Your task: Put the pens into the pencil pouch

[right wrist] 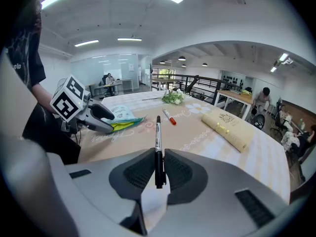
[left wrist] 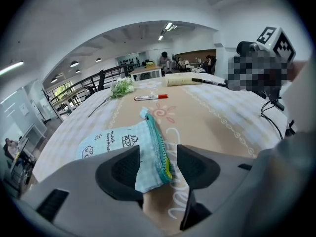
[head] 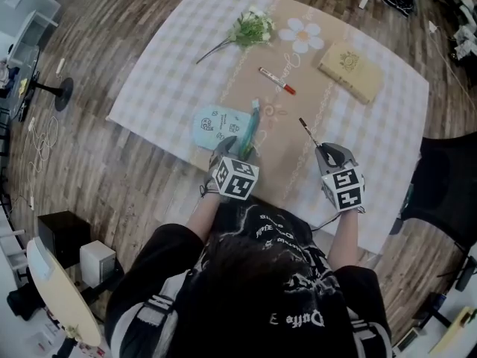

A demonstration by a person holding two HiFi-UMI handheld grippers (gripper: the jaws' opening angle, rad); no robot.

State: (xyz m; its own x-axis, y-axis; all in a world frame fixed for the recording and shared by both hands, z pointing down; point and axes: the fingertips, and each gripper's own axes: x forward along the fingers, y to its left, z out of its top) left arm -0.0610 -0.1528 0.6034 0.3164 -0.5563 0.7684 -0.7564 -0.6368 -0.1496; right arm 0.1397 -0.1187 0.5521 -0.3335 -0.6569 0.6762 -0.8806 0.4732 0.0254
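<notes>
A light-blue pencil pouch [head: 216,127] with a teal zipper edge lies on the tablecloth near its front edge. My left gripper [head: 237,154] is open, and the pouch's [left wrist: 123,144] near corner sits between its jaws in the left gripper view [left wrist: 158,153], with a gap to the right pad. My right gripper [head: 329,154] is shut on a black pen [head: 308,131]. That pen [right wrist: 158,137] points forward from between the pads [right wrist: 159,155]. A red-capped white pen [head: 277,80] lies loose further back on the cloth.
A cream book [head: 350,71] lies at the back right. A sprig of white flowers [head: 250,30] and a daisy-shaped mat [head: 302,34] sit at the back. The checked tablecloth [head: 171,58] covers the table. A black chair [head: 447,192] stands to the right.
</notes>
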